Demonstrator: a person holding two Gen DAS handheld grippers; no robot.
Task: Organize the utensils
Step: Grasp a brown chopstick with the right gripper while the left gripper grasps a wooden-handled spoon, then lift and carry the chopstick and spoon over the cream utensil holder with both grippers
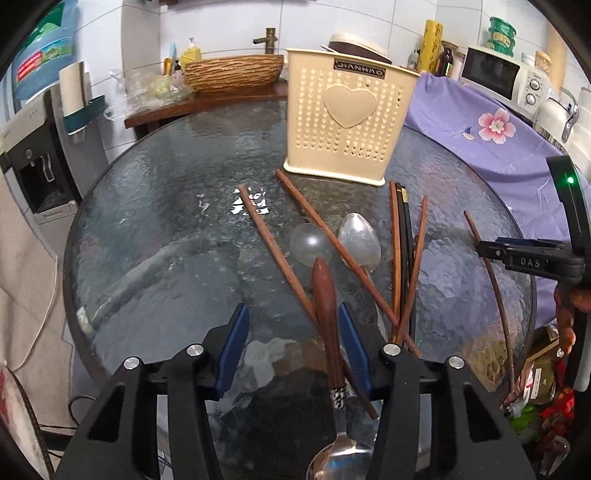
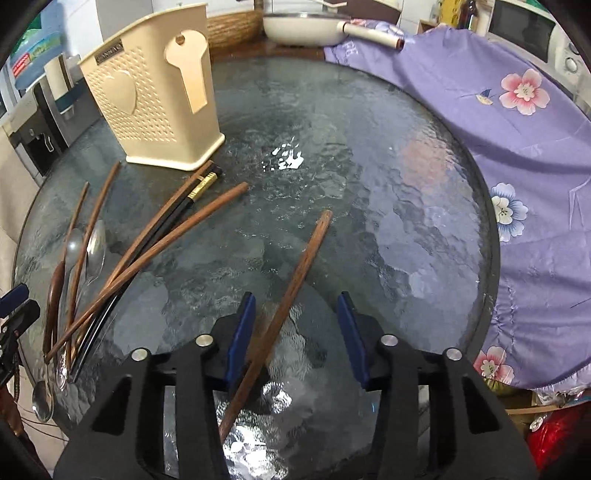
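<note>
A cream perforated utensil holder (image 1: 347, 122) stands upright at the back of the round glass table (image 1: 147, 221); it also shows in the right wrist view (image 2: 155, 107). Several brown and black chopsticks (image 1: 400, 258) and spoons (image 1: 360, 240) lie scattered in front of it. My left gripper (image 1: 291, 345) is open, its jaws on either side of a spoon with a brown wooden handle (image 1: 325, 306). My right gripper (image 2: 297, 332) is open around a lone brown chopstick (image 2: 295, 280) lying on the glass. The right gripper shows at the right edge of the left wrist view (image 1: 532, 254).
A purple flowered cloth (image 2: 517, 147) covers the surface to the right of the table. A woven basket (image 1: 234, 72), a white pan (image 2: 306, 27), a microwave (image 1: 498, 74) and a water dispenser (image 1: 33, 155) stand behind and to the left.
</note>
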